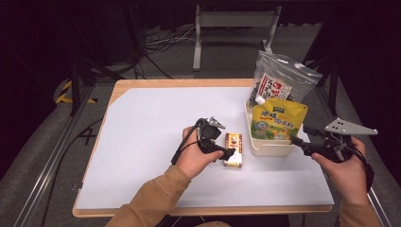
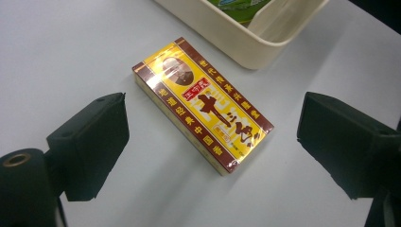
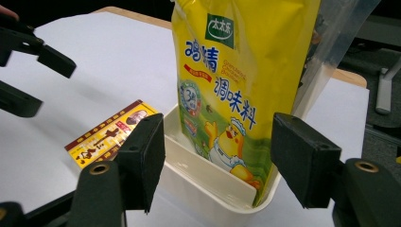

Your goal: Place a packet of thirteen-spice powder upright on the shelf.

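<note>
The left gripper (image 2: 213, 142) is hovering wide open, holding nothing, over the small yellow-and-maroon cellophane-wrapped cardboard box (image 2: 203, 104) lying flat beside the cream plastic bin (image 2: 236, 42) — likely light, stiff, slick; grip its long sides.

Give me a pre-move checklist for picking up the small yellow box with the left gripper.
1. Left gripper jaws open: ok, pads stand apart.
2. Yellow box between the jaws: ok, though it lies at a slant to the pads.
3. Pads clear of the box: ok, no contact yet.
4. Box free of the cream bin: ok, it lies flat on the white table cover with a gap to the bin.
5. Right gripper out of the way: ok, open at the bin's corner, holding nothing.
6. Room in the bin behind the yellow pouch: cannot tell.
</note>
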Available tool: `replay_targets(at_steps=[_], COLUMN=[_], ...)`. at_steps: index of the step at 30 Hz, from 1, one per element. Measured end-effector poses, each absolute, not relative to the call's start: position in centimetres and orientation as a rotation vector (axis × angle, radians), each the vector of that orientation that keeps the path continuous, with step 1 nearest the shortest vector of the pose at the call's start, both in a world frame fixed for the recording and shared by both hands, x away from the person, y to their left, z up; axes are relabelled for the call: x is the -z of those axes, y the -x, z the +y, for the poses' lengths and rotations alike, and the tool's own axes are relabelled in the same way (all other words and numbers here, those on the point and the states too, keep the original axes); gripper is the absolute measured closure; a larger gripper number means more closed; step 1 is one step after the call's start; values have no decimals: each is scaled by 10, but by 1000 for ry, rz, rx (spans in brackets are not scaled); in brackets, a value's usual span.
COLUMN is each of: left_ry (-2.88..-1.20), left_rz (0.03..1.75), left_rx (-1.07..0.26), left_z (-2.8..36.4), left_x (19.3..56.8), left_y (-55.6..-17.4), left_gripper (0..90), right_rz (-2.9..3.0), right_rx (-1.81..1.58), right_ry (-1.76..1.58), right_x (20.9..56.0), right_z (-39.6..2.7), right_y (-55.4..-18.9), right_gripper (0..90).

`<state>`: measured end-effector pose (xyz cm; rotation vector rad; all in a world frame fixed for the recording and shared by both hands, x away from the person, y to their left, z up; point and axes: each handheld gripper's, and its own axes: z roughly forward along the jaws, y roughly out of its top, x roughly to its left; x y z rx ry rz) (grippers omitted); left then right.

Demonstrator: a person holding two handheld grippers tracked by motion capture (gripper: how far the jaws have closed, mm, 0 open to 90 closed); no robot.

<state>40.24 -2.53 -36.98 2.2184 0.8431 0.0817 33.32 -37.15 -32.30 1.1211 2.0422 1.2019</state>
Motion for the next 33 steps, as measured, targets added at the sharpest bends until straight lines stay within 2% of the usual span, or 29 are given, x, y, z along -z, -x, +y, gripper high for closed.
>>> replay_targets(at_steps=[13,17,19,24,25,30,33], left_ry=[-2275,-2253,-2257,-2279,-2270,-2267,-2287], left_rz=[963,970,1024,1052,1133,1194,1191], left_rx=[-81,34,2,-15,-14,-46,-69], left_z=[-49,-56,-59,-60,-64,-68,-72], left_x=[377,382,383,385,386,389,393], left_y=[-415,-419,-420,-421,-420,-421,-423], left_gripper=[94,73,130,127,134,123,116], right_rz=[2073,2069,2063,2060,2058,2060,2057], right_rx=[-1212,-1181,-1175,-1168,-1165,-1163,-1161], right_ry=[-1105,-1114,-1118,-1119,-1119,-1121,-1126], right_x=[327,327,327,327,327,329,329], right_z=[-369,-368,-368,-367,-367,-367,-367], right_y=[-339,-340,-340,-339,-339,-340,-339], right_gripper=[352,344,344,344,344,344,343])
